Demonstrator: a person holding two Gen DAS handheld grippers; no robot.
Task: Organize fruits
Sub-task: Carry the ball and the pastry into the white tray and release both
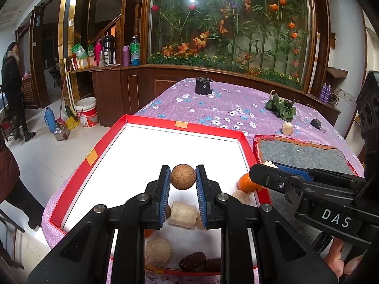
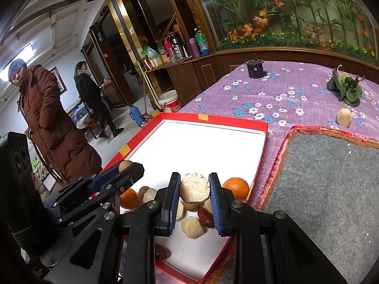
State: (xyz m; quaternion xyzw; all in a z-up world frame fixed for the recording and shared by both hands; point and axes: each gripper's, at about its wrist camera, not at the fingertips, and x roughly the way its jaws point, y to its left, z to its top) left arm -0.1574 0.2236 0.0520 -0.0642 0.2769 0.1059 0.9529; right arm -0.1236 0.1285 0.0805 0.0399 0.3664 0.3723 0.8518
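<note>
Between left fingers (image 1: 165, 184), brown ball (image 1: 183, 177) (tray (image 1: 246, 146) beneath).

Right gripper (image 2: 194, 195) clamps a pale peeled fruit (image 2: 194, 188) above the red tray (image 2: 213, 119). An orange (image 2: 235, 187) lies at its 3 o'clock. Left gripper (image 2: 123, 169) grips a brown ball (image 2: 125, 165) at 9 o'clock.

Purple tablecloth (image 1: 236, 99) with white-blue flowers, red-rimmed white box (image 1: 132, 120), orange mandarin (image 2: 235, 187), seemingly grey mat (image 2: 331, 189).
</note>
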